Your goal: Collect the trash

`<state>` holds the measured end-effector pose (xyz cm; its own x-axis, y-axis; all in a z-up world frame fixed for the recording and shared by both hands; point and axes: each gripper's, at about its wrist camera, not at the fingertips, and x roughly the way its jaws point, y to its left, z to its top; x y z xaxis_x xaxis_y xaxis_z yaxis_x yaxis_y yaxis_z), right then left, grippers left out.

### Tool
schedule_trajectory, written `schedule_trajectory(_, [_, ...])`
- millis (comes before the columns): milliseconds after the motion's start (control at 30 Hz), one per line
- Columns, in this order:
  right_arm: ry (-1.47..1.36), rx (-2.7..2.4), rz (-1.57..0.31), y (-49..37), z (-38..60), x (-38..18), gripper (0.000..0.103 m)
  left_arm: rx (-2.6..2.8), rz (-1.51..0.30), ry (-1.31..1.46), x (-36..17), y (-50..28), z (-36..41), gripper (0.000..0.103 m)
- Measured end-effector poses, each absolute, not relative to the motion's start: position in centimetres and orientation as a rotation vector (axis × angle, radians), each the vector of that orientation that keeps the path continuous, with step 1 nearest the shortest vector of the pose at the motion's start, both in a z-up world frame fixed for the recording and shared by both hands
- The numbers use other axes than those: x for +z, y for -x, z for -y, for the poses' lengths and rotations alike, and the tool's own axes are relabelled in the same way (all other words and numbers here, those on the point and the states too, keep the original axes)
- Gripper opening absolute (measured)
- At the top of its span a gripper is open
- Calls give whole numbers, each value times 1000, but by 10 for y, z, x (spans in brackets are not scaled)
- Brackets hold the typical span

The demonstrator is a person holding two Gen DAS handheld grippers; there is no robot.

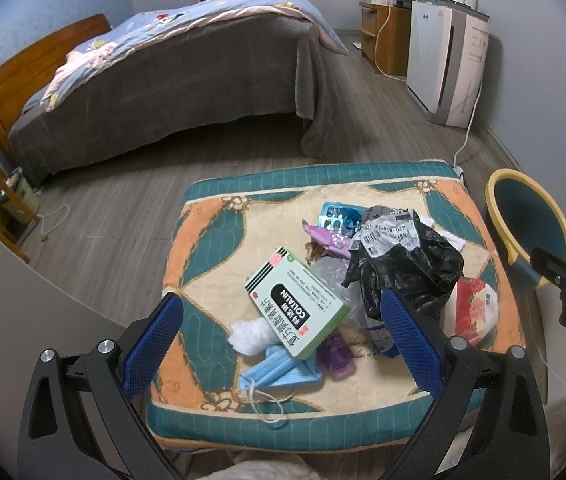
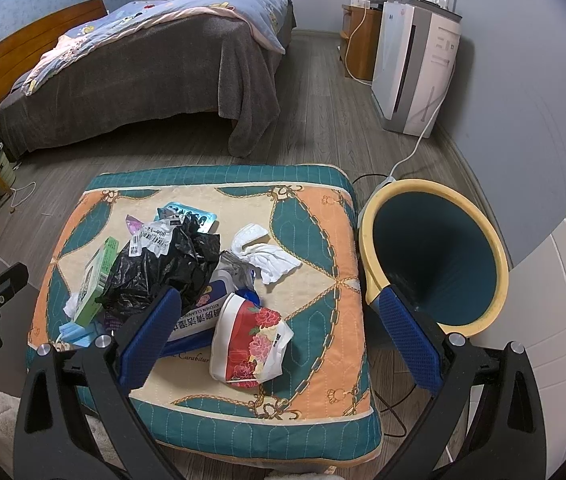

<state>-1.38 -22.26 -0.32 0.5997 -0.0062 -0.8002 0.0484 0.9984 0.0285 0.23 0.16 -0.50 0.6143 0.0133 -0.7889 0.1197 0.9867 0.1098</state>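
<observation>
A pile of trash lies on a patterned cushion (image 1: pixel 211 264) (image 2: pixel 323 240): a green medicine box (image 1: pixel 297 304) (image 2: pixel 97 280), a black plastic bag (image 1: pixel 407 268) (image 2: pixel 163 268), a blue face mask (image 1: pixel 279 372), a red floral tissue pack (image 2: pixel 249 344) (image 1: pixel 475 308), white crumpled tissue (image 2: pixel 267 256), a blister pack (image 1: pixel 339 216). A yellow-rimmed teal bin (image 2: pixel 439 256) (image 1: pixel 531 220) stands right of the cushion. My left gripper (image 1: pixel 283 340) is open above the box and mask. My right gripper (image 2: pixel 279 336) is open over the tissue pack.
A bed (image 1: pixel 171 80) with a brown cover stands behind on the wood floor. A white air purifier (image 2: pixel 415 68) and a wooden cabinet (image 1: pixel 383 36) are against the right wall. Cables (image 2: pixel 407 156) run on the floor near the bin.
</observation>
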Motion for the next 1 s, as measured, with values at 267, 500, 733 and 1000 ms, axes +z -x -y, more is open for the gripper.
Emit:
schedule_trajectory(267, [-51, -33, -928, 14, 223, -4, 97, -71, -910, -151, -5, -3, -1, 98])
schedule_trajectory(500, [-54, -52, -940, 12, 227, -7, 97, -128, -911, -171, -21, 7, 2, 98])
schedule_trajectory(733, [-101, -62, -1061, -4, 238, -26, 97, -181, -906, -150, -13, -6, 15, 98])
schedule_trajectory(1000, [-130, -43, -1182, -11, 246, -58, 97, -183, -895, -130, -22, -36, 25, 98])
